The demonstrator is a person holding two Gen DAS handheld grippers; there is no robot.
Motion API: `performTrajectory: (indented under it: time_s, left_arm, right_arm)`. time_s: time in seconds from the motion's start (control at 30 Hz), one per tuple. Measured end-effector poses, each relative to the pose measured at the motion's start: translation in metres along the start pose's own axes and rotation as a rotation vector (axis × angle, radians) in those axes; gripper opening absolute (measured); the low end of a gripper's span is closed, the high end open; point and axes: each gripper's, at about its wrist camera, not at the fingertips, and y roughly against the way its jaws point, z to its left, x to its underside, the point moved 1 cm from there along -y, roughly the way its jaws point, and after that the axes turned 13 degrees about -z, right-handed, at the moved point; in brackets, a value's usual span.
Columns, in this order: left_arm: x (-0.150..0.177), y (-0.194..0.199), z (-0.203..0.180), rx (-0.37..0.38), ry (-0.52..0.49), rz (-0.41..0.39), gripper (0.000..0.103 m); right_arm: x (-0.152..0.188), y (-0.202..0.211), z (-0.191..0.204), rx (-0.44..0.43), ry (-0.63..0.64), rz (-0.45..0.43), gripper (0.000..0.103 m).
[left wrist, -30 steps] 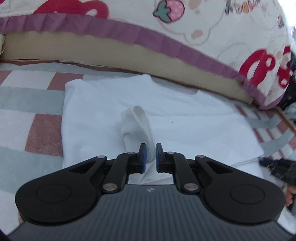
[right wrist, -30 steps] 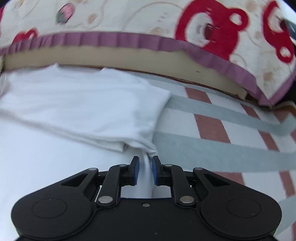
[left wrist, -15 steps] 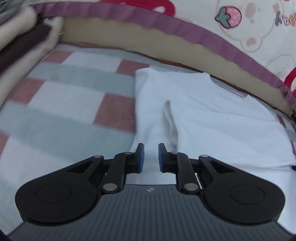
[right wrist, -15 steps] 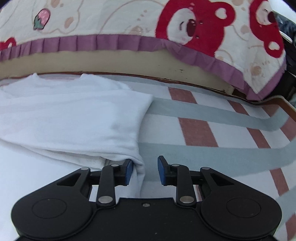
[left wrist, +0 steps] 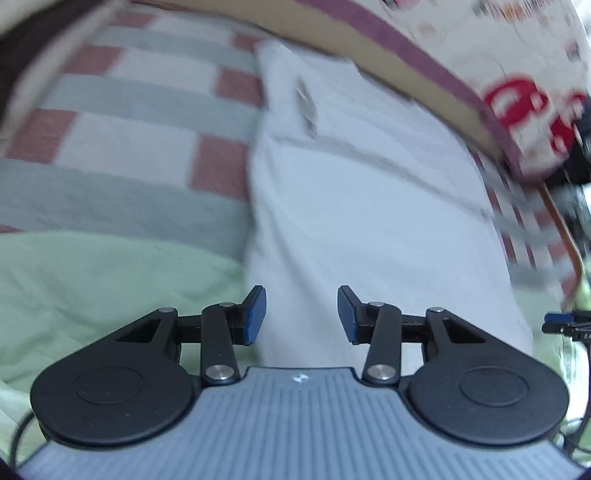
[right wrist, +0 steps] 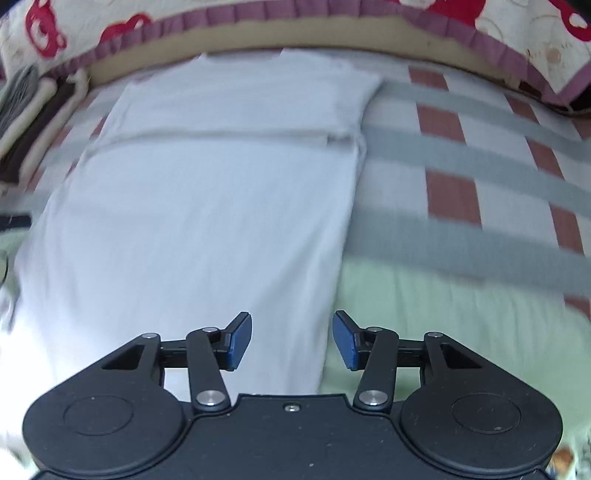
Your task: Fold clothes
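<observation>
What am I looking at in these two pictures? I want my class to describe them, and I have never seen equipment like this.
A person holds a hand-held grabbing tool in each hand, and each tool carries a wide-angle camera looking forward along its two fingers. One picture comes from the left tool, the other from the right. The black arms with blue pads at the bottom are the left claw and the right claw. Both stand open, having just been opening, with nothing pinched between the pads. Beneath them lies a partly folded white cotton garment, flat on a checked blanket of red, grey and white squares. A pale green quilt lies nearer the cameras, and a cream bedcover printed with red bears runs along the far edge.
</observation>
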Motion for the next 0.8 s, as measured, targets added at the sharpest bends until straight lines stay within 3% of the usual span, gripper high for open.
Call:
performTrajectory:
  time_s: [0.07, 0.17, 0.3, 0.43, 0.47, 0.5, 0.53, 0.67, 0.8]
  left_arm:
    - [0.008, -0.004, -0.017, 0.012, -0.069, 0.052, 0.042]
    - [0.024, -0.002, -0.034, 0.027, -0.134, 0.094, 0.044]
    - [0.034, 0.007, -0.026, 0.034, -0.075, 0.117, 0.045]
    - [0.035, 0.006, -0.018, 0.034, -0.021, 0.128, 0.045]
    - [0.035, 0.005, -0.018, 0.035, -0.020, 0.127, 0.045]
    - [0.036, 0.004, -0.017, 0.036, -0.021, 0.126, 0.045]
    - [0.037, 0.003, -0.018, 0.037, -0.028, 0.125, 0.045]
    - [0.037, 0.003, -0.018, 0.054, -0.050, 0.106, 0.045]
    - [0.033, 0.003, -0.020, 0.075, -0.080, 0.056, 0.045]
  right_arm:
    - [0.018, 0.014, 0.004, 0.006, 0.021, 0.039, 0.055]
    - [0.040, 0.027, -0.001, -0.041, -0.066, 0.080, 0.057]
    - [0.079, 0.026, -0.004, -0.087, -0.221, 0.076, 0.061]
    - [0.111, 0.002, -0.011, -0.040, -0.302, 0.049, 0.061]
    - [0.116, -0.005, -0.014, -0.042, -0.332, 0.043, 0.054]
    - [0.120, -0.008, -0.012, -0.076, -0.346, 0.037, 0.039]
    - [0.119, -0.009, -0.004, -0.136, -0.317, 0.031, 0.008]
    - [0.092, 0.016, 0.034, -0.346, -0.153, -0.108, 0.008]
    - [0.031, 0.031, 0.048, -0.397, -0.136, -0.244, 0.008]
